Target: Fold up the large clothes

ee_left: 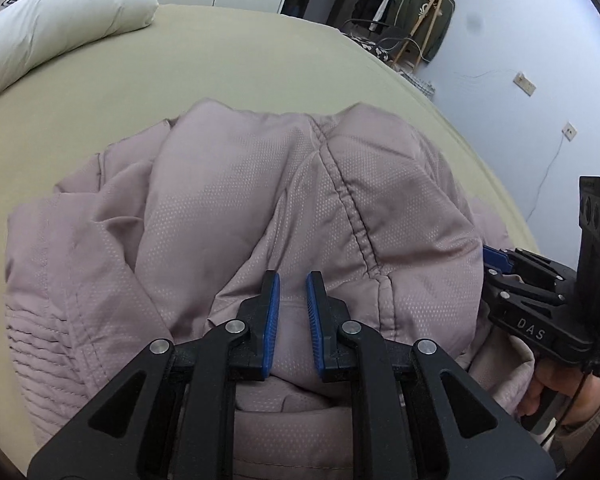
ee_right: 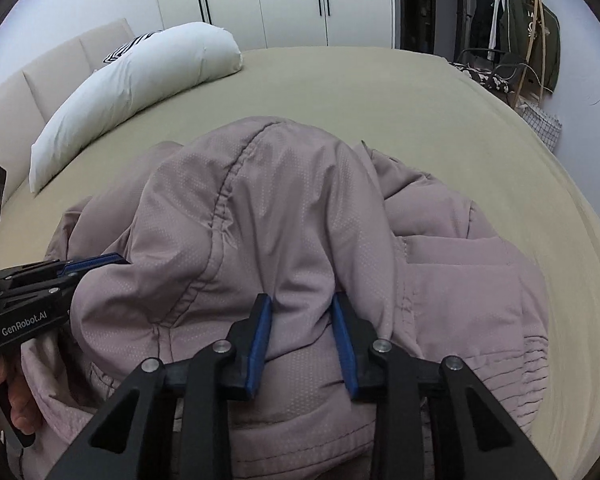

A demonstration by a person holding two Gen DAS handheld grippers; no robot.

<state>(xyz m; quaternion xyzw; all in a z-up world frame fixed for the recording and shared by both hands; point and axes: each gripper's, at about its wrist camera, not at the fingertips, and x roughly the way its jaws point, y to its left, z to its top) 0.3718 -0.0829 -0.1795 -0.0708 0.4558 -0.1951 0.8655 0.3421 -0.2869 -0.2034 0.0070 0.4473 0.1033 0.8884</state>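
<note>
Jacket: a big, puffy, pale pink jacket [ee_left: 260, 200] lies in a bumpy heap on the bed, near the front edge. A stitched seam runs over the rounded top part. One end has rows of gathered stitching.

Bed: the bed [ee_left: 220, 60] has a flat, tan sheet. The jacket sits on the near part of it.

Left tool: the left tool [ee_left: 292, 304] has black arms and blue pads [ee_left: 273, 320]. The pads are a little apart. A fold of the jacket bulges up in the gap between them. I cannot tell if they are squeezing it.

Right tool: the right tool [ee_right: 302, 320] also has blue pads [ee_right: 260, 336], and they are wider apart. Jacket cloth fills the gap between them. I cannot tell if they are gripping it.

Tools together: each tool shows at the side in the other's view, pushed up against the edge of the jacket. A hand [ee_right: 4, 392] holds the left tool's handle.

Pillow: a long white pillow [ee_right: 132, 92] lies at the far left of the bed, well apart from the jacket.

Room: white wardrobe doors [ee_right: 284, 0] stand behind the bed. Dark clothes hang on a wooden rack [ee_right: 516, 36] in the far right corner.
</note>
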